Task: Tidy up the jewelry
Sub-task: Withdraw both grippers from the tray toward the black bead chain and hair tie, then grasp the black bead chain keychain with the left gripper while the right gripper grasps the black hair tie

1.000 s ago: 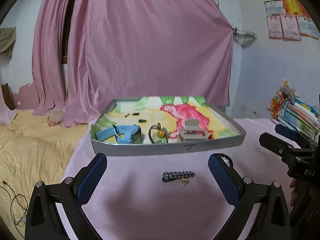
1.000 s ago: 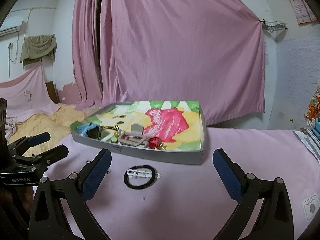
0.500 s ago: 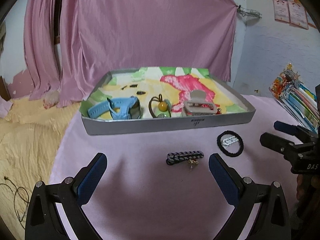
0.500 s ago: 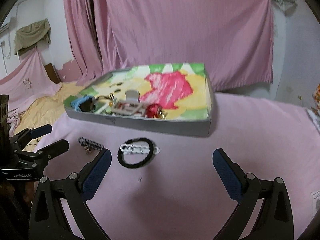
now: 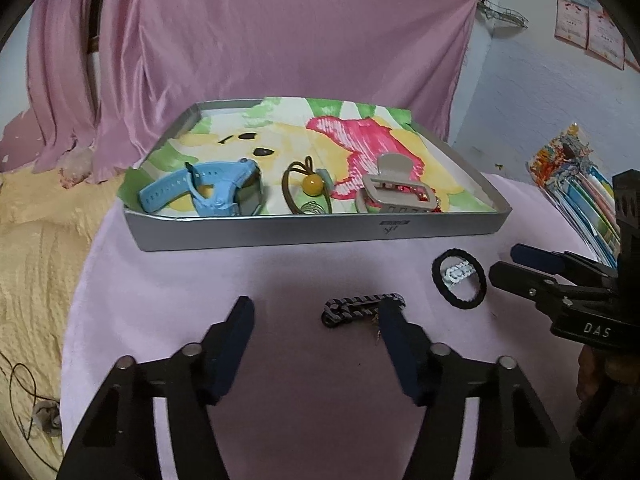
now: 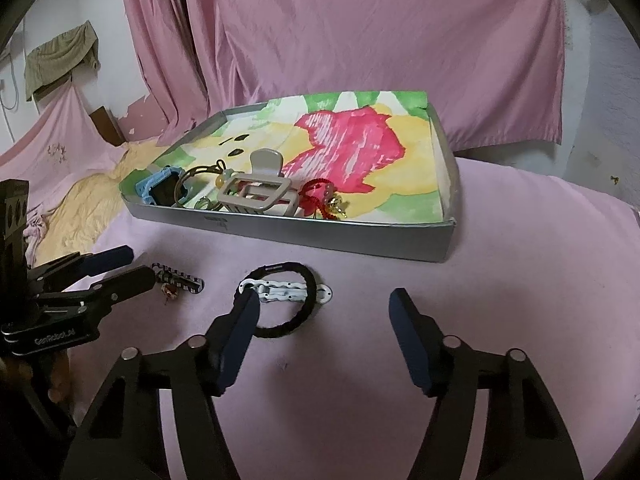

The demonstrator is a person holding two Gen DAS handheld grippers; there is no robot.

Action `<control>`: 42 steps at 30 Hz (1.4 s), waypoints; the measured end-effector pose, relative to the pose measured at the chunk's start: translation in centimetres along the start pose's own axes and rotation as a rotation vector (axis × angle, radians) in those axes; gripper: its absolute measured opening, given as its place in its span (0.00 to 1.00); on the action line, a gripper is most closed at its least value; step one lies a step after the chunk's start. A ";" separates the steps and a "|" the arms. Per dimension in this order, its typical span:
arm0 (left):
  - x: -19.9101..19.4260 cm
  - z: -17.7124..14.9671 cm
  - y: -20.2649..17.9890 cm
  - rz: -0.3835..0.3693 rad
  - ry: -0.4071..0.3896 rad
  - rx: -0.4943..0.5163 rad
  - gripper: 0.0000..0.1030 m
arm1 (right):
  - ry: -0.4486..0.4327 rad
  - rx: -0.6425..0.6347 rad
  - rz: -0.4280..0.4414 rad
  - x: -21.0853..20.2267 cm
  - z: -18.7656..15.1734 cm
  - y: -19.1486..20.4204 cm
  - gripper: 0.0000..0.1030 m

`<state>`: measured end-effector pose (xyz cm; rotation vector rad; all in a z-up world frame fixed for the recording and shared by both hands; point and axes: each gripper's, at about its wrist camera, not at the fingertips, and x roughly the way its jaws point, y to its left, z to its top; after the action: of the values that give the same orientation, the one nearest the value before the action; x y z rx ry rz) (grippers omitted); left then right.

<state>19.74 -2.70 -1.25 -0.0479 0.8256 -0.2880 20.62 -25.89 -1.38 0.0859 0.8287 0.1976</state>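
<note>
Hovering spread-jawed, left hand-held gripper (image 5: 314, 322) perhaps touches the chain bracelet (image 5: 362, 310).

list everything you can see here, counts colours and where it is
tray: 1, grey, on the pink cloth
watch: 1, blue, tray's near left
hair tie with bead: 1, brown and yellow, tray middle
claw clip: 1, beige, tray's near right
red ornament: 1, red and gold, beside the clip
striped clip: 1, dark, cloth before the tray
hair band: 1, black, cloth, ringing a white clip
booklets: stack, multicoloured, far right
left tongs: open
right tongs: open
</note>
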 end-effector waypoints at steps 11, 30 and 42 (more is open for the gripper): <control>0.8 0.4 -0.7 -0.054 0.039 0.018 0.29 | 0.049 -0.016 0.019 1.3 0.0 0.5 0.38; 0.2 -0.4 -1.6 -0.082 0.036 0.051 0.08 | 0.066 -0.051 0.023 1.5 0.0 1.0 0.22; -0.1 -1.0 -3.4 -0.112 0.038 0.096 0.03 | 0.073 -0.104 0.002 2.0 0.3 1.4 0.10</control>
<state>18.16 -5.86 -1.38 0.0013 0.8468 -0.4344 21.94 -24.12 -2.38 -0.0186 0.8895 0.2464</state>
